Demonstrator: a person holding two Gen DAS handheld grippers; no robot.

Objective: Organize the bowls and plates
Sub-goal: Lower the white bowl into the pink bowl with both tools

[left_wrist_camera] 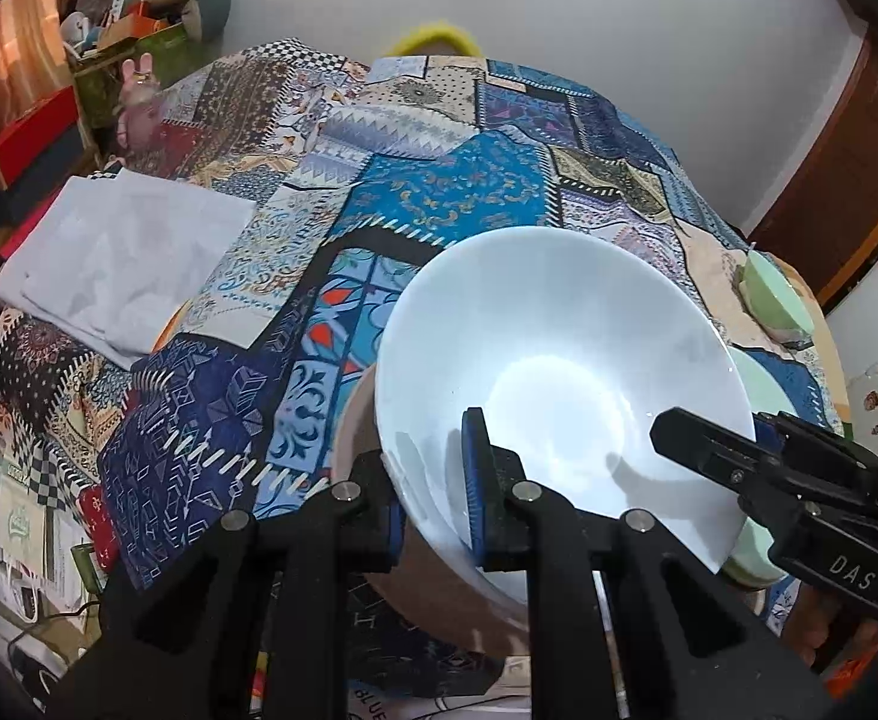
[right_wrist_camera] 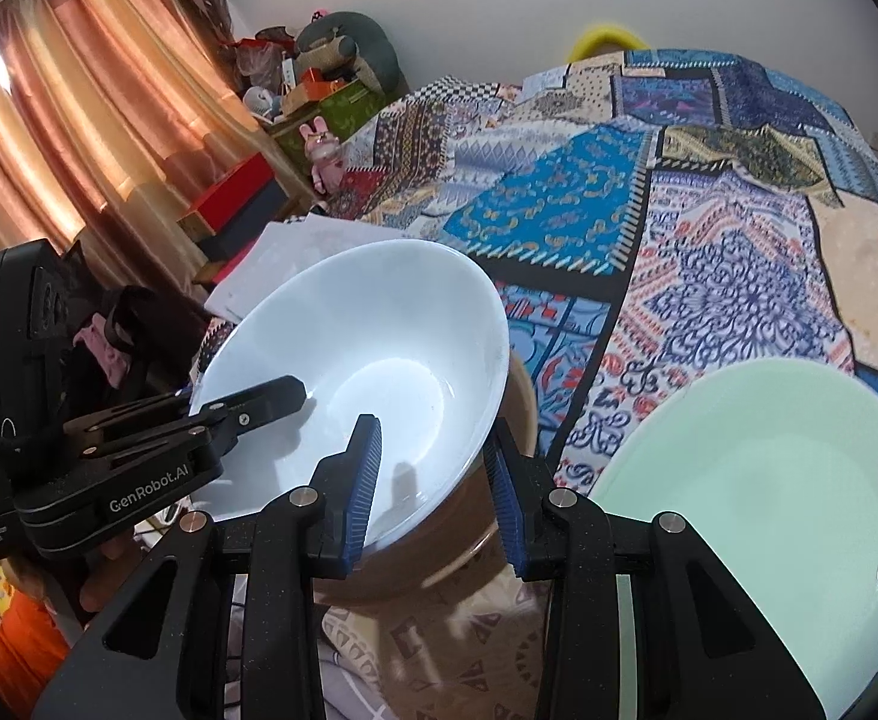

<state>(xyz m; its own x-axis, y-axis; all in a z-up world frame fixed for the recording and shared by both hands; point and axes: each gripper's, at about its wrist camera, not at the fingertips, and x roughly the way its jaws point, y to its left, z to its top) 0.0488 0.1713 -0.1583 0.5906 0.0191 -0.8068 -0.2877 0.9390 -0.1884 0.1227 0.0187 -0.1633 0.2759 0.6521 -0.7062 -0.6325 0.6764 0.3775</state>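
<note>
A white bowl [left_wrist_camera: 559, 372] rests tilted inside a brown bowl [left_wrist_camera: 432, 588] on the patchwork-covered bed. My left gripper [left_wrist_camera: 435, 492] is shut on the white bowl's near rim, one pad inside and one outside. In the right wrist view the white bowl [right_wrist_camera: 372, 360] and the brown bowl [right_wrist_camera: 439, 552] show again. My right gripper [right_wrist_camera: 435, 480] straddles the white bowl's right rim with its jaws apart and a gap to the outer pad. A pale green plate [right_wrist_camera: 757, 516] lies to the right. A green bowl [left_wrist_camera: 778, 294] stands at the far right.
A folded white cloth [left_wrist_camera: 120, 258] lies on the patchwork cover [left_wrist_camera: 457, 192] at the left. Boxes and soft toys [right_wrist_camera: 318, 96] stand beyond the bed by the curtain. A wooden door [left_wrist_camera: 859, 168] is at the right.
</note>
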